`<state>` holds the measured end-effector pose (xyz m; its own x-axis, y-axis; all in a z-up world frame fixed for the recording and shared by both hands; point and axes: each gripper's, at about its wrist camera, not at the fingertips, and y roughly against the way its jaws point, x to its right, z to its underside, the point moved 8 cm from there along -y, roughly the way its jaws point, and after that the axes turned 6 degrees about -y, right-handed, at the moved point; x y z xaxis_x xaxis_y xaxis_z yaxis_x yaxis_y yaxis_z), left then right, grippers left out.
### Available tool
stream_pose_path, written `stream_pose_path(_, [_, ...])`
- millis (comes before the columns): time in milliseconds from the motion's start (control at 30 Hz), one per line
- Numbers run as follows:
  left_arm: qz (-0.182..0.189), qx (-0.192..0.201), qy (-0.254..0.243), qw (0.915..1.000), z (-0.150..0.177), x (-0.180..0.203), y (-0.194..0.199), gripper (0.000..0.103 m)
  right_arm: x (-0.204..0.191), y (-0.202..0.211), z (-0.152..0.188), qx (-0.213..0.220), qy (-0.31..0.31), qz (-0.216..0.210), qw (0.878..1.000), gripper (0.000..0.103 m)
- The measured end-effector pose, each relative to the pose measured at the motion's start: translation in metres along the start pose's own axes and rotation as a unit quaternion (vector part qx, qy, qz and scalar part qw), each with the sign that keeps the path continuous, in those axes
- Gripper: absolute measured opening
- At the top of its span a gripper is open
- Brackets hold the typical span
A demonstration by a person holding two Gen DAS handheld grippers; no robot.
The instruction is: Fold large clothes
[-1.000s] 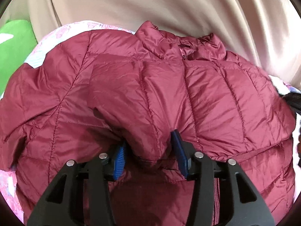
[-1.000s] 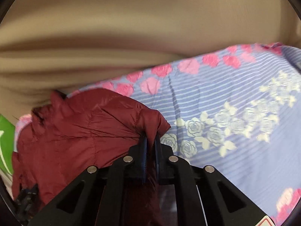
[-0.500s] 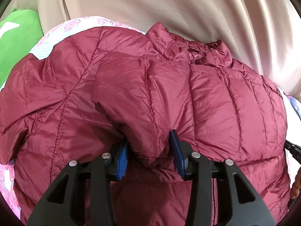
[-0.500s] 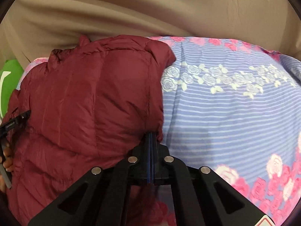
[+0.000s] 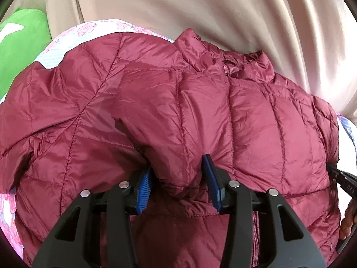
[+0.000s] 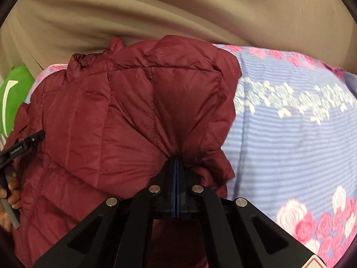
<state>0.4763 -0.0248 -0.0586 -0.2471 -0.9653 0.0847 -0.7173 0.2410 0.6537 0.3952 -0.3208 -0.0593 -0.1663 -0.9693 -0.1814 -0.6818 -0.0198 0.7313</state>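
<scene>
the dark red jacket point(image 5: 223, 116) fills the frame's middle, lying on the flowered bed point(image 6: 290, 138). the left tool point(image 5: 179, 183) clamps a thick fold; the right tool point(image 6: 176, 163) is closed, probably pinching thin fabric. lay both edges down evenly, then release.

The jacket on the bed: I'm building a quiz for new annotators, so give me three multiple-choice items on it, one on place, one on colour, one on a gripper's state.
1. What does the jacket lie on?
A. a floral bedsheet
B. a wooden table
C. a tiled floor

2. What colour is the jacket?
A. navy
B. maroon
C. grey

3. How do the right gripper's jaws stand?
A. wide open above the sheet
B. shut on nothing
C. shut on jacket fabric

Key: 1 A, the rose-patterned bedsheet shows around it. 2 B, the quilted fabric is dark red in both views. 3 C, the blue pads meet with fabric bunched at their tips.
</scene>
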Motion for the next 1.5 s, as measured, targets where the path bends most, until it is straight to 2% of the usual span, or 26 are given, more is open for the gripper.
stream_pose_path(100, [-0.002, -0.006, 0.012, 0.9999, 0.001, -0.008, 0.014, 0.042, -0.004, 0.014, -0.006, -0.002, 0.012, 0.02, 1.0, 0.0])
stream_pose_path(200, [0.01, 0.021, 0.023, 0.9995, -0.018, -0.01, 0.044, 0.042, -0.025, 0.04, -0.031, 0.043, 0.026, 0.009, 0.999, 0.0])
stream_pose_path(267, [0.005, 0.038, 0.017, 0.9991, -0.039, -0.006, 0.056, 0.053, -0.04, 0.045, -0.05, 0.061, 0.022, -0.006, 0.998, 0.0])
stream_pose_path(333, [-0.01, 0.038, 0.009, 0.9992, -0.05, -0.001, 0.05, 0.059, -0.054, 0.035, -0.065, 0.062, 0.017, -0.014, 0.998, 0.0])
stream_pose_path(433, [-0.06, -0.006, -0.013, 0.9981, -0.046, 0.0, 0.008, 0.059, -0.068, -0.002, -0.076, 0.04, 0.005, -0.02, 0.999, 0.0])
stream_pose_path(500, [-0.107, -0.025, -0.041, 0.9931, -0.034, -0.01, -0.017, 0.06, -0.058, -0.022, -0.073, 0.029, 0.009, 0.004, 1.0, 0.0])
stream_pose_path(533, [-0.108, -0.022, -0.046, 0.9928, -0.029, -0.013, -0.02, 0.06, -0.045, -0.029, -0.068, 0.026, 0.011, 0.017, 0.999, 0.0])
stream_pose_path(600, [-0.086, -0.012, -0.034, 0.9957, -0.023, -0.019, -0.018, 0.06, -0.024, -0.029, -0.065, 0.032, -0.012, -0.017, 0.999, 0.0])
stream_pose_path(733, [-0.079, -0.007, -0.028, 0.9965, -0.018, -0.024, -0.012, 0.06, 0.011, 0.001, -0.062, 0.054, -0.073, 0.009, 0.996, 0.0])
stream_pose_path(833, [-0.086, -0.005, -0.025, 0.9959, -0.012, -0.025, -0.006, 0.06, -0.003, 0.023, -0.049, 0.06, -0.063, -0.023, 0.996, 0.005])
stream_pose_path(867, [-0.087, -0.005, -0.023, 0.996, -0.009, -0.025, -0.004, 0.06, -0.005, 0.023, -0.042, 0.06, -0.048, -0.015, 0.997, 0.005])
stream_pose_path(933, [-0.082, -0.006, -0.017, 0.9964, -0.006, -0.026, -0.003, 0.06, -0.005, 0.004, -0.02, 0.039, -0.013, 0.026, 0.999, 0.0])
stream_pose_path(967, [-0.079, -0.006, -0.015, 0.9967, -0.005, -0.026, -0.002, 0.06, -0.004, -0.004, -0.009, 0.04, -0.007, 0.027, 0.999, 0.0])
stream_pose_path(1100, [-0.077, -0.006, -0.014, 0.9969, -0.002, -0.029, -0.001, 0.061, -0.003, -0.005, -0.006, 0.039, -0.024, 0.018, 0.999, 0.0])
stream_pose_path(1200, [-0.077, 0.004, 0.01, 0.997, -0.002, -0.037, 0.011, 0.061, -0.007, -0.005, -0.004, 0.04, -0.005, 0.042, 0.998, 0.0])
stream_pose_path(1300, [-0.057, 0.01, 0.047, 0.9972, 0.001, -0.06, 0.047, 0.062, -0.01, 0.001, -0.006, 0.042, 0.013, 0.068, 0.997, 0.0])
stream_pose_path(1333, [-0.046, 0.014, 0.067, 0.9966, 0.003, -0.077, 0.068, 0.068, -0.015, 0.005, -0.009, 0.045, 0.017, 0.069, 0.996, 0.004])
stream_pose_path(1367, [-0.042, 0.019, 0.083, 0.9954, 0.006, -0.097, 0.087, 0.081, -0.018, 0.017, -0.005, 0.051, 0.021, 0.064, 0.996, 0.01])
stream_pose_path(1433, [-0.065, 0.027, 0.117, 0.9906, 0.016, -0.145, 0.119, 0.091, -0.023, 0.042, 0.008, 0.056, 0.03, 0.058, 0.996, 0.015])
stream_pose_path(1500, [-0.099, 0.023, 0.15, 0.9834, 0.033, -0.204, 0.146, 0.093, -0.02, 0.07, 0.027, 0.057, 0.038, 0.048, 0.997, 0.023])
